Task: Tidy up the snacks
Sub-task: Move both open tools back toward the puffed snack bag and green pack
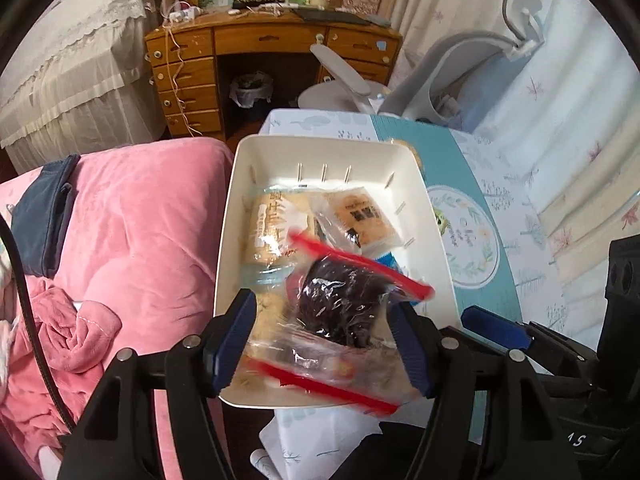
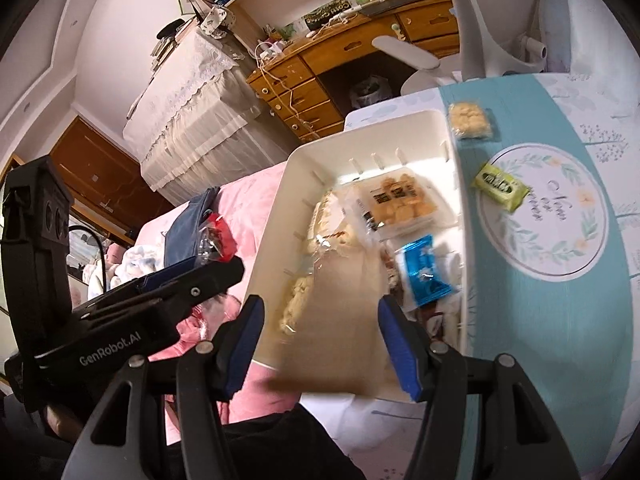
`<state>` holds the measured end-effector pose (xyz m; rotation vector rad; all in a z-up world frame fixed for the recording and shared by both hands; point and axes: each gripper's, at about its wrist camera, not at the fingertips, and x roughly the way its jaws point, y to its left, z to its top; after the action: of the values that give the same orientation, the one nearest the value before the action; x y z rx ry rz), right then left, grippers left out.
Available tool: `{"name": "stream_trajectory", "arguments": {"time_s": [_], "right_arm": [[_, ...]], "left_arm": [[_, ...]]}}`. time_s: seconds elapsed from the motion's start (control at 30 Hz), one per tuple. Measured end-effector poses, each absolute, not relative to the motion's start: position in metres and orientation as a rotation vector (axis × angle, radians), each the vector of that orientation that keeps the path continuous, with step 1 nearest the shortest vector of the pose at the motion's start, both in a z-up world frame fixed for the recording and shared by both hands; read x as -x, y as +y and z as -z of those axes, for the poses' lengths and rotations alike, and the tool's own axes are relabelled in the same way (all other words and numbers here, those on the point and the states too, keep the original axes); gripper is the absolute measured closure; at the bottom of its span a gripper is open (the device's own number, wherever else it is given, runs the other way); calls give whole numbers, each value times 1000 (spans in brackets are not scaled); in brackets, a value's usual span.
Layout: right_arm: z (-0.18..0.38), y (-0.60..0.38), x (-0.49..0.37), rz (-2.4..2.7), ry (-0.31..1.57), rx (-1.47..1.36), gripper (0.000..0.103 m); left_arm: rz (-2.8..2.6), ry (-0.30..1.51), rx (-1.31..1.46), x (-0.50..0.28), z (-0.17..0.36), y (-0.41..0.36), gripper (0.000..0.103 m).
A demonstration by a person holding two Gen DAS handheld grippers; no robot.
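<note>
White bin (image 1: 240,208) on the left edge of the table (image 2: 560,320), just beside a pink bed (image 1: 132,220); long axis running away from the cameras toward a wooden desk (image 1: 272,40). Inside, counted from the right wrist view: one long pack of pale biscuits (image 2: 320,220) lying lengthwise along the left wall, one clear tray of square crackers (image 2: 400,204) at the far end, one blue packet (image 2: 424,272) tilted against the right wall, and more pale pieces near the front, too blurred to count. Outside the bin on the teal runner: two loose snacks, one green packet (image 2: 500,184) with its long axis slanting down to the right, and one clear cookie pack (image 2: 470,120) farther back, well apart from each other. Left hand-held gripper (image 1: 326,342) set wide and clamped across a zip bag (image 1: 340,300) with dark contents, red seal strip slanting from upper left to lower right; a second red strip lower down, unclear whether a second bag. Seen from the right wrist, bag poking past the fingertips, up in the air at the bin's left side. Right hand-held gripper (image 2: 326,342) with fingers apart over the bin's near end, a blurred brown shape (image 2: 332,312) between them; cannot tell whether gripped.
</note>
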<state>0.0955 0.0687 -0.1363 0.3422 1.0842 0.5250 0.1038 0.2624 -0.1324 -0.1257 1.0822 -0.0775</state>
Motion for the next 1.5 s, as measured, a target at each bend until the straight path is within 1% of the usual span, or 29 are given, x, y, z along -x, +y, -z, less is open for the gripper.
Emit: {"name": "stream_trajectory", "arguments": {"time_s": [0.03, 0.07, 0.13, 0.17, 0.2, 0.27, 0.4, 0.6, 0.87, 1.03, 1.27, 1.5], "right_arm": [[138, 71, -95, -520, 1089, -340, 43], [139, 72, -95, -512, 1094, -340, 43], [142, 71, -94, -497, 1100, -347, 41], [143, 69, -94, -485, 1105, -350, 37], [144, 67, -93, -471, 1110, -350, 33], [145, 63, -91, -450, 1116, -357, 31], [145, 52, -88, -401, 1125, -351, 31], [141, 33, -88, -318, 1096, -301, 31], [142, 5, -105, -236, 990, -131, 31], [145, -8, -125, -220, 911, -23, 31], [164, -26, -158, -229, 867, 64, 31], [194, -34, -188, -258, 856, 85, 31]], "left_arm": [[75, 1091, 117, -105, 134, 263, 33], [73, 1103, 111, -108, 136, 263, 26], [74, 1133, 119, -112, 142, 265, 18], [86, 1150, 133, -116, 145, 266, 17], [92, 1161, 138, -118, 147, 265, 16], [101, 1182, 132, -124, 150, 261, 16], [133, 1207, 139, -137, 147, 251, 15], [243, 1244, 110, -173, 126, 221, 14], [296, 1278, 15, -240, 106, 169, 14], [284, 1303, -21, -283, 105, 148, 14], [194, 1355, -32, -344, 124, 123, 14], [135, 1457, 42, -399, 170, 106, 14]]}}
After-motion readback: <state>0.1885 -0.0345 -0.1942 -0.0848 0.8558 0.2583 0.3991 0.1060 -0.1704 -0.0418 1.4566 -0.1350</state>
